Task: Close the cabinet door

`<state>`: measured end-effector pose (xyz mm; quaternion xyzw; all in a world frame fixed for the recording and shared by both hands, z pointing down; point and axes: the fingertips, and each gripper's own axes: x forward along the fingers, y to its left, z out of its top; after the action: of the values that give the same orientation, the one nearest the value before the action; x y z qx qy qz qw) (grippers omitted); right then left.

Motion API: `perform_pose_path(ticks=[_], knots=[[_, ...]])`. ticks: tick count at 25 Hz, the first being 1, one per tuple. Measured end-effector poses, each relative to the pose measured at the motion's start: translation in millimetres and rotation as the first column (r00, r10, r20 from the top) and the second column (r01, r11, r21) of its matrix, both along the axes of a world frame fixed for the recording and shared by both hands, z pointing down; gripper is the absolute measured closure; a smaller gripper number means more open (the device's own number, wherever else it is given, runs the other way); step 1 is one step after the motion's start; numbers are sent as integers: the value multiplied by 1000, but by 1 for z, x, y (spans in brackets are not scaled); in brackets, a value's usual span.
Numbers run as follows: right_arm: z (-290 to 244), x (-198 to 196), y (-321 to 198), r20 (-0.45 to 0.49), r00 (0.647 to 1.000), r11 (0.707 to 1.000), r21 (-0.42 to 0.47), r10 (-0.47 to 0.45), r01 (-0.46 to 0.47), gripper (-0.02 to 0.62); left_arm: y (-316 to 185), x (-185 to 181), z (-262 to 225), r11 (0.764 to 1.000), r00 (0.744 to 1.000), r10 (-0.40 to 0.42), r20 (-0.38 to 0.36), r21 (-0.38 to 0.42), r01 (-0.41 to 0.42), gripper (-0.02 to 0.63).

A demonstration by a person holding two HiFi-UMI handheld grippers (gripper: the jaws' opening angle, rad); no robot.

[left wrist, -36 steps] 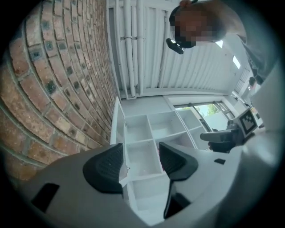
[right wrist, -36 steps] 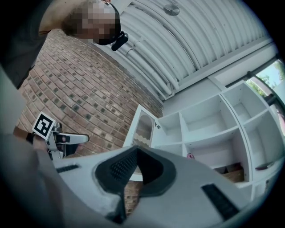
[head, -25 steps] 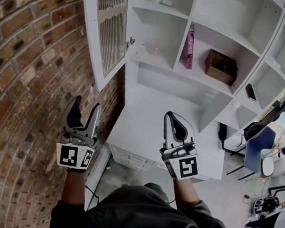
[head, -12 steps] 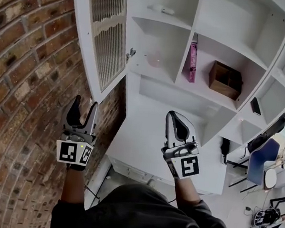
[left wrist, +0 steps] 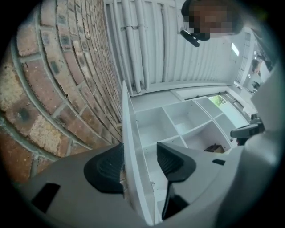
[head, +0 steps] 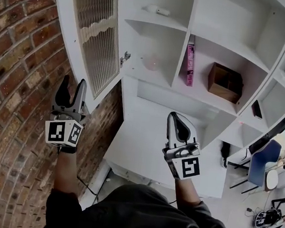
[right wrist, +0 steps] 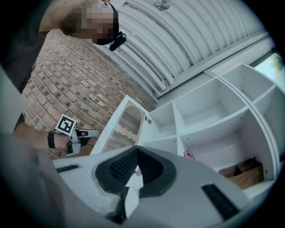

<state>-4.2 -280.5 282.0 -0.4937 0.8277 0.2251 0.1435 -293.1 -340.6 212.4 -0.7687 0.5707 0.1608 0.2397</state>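
Both jaws of left hand-held gripper straddle cabinet door edge; just closing, unclamped.

A red brick wall stands left, a blue chair on the pale floor right.

I get soft, even daylight on the white cabinet; fisheye bends everything around it, and the corners go black.

a room with brick wall and white shelving.
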Motion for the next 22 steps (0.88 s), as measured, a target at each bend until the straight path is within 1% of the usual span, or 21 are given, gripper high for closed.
perform_pose_path(ticks=[4, 8, 14, 18, 21, 22], knots=[[2, 12, -4, 8, 1000, 1000, -2, 19, -19, 594, -16, -9, -21, 999, 1000, -24, -4, 25, 24, 393], [6, 20, -6, 16, 999, 999, -13, 30, -29, 594, -29, -13, -38, 999, 1000, -23, -13, 37, 23, 397], [9, 27, -7, 21, 999, 999, -20, 38, -37, 594, -48, -5, -58, 999, 999, -19, 29, 45, 17, 405], [10, 32, -8, 23, 999, 999, -25, 42, -42, 594, -56, -2, -71, 998, 998, -25, 53, 58, 21, 428], [12, 38, -9, 27, 998, 998, -30, 49, -48, 594, -57, -2, -75, 999, 999, -14, 34, 52, 12, 448], [13, 40, -9, 28, 998, 998, -31, 51, -50, 594, -57, -4, -75, 999, 1000, -14, 27, 51, 13, 470]])
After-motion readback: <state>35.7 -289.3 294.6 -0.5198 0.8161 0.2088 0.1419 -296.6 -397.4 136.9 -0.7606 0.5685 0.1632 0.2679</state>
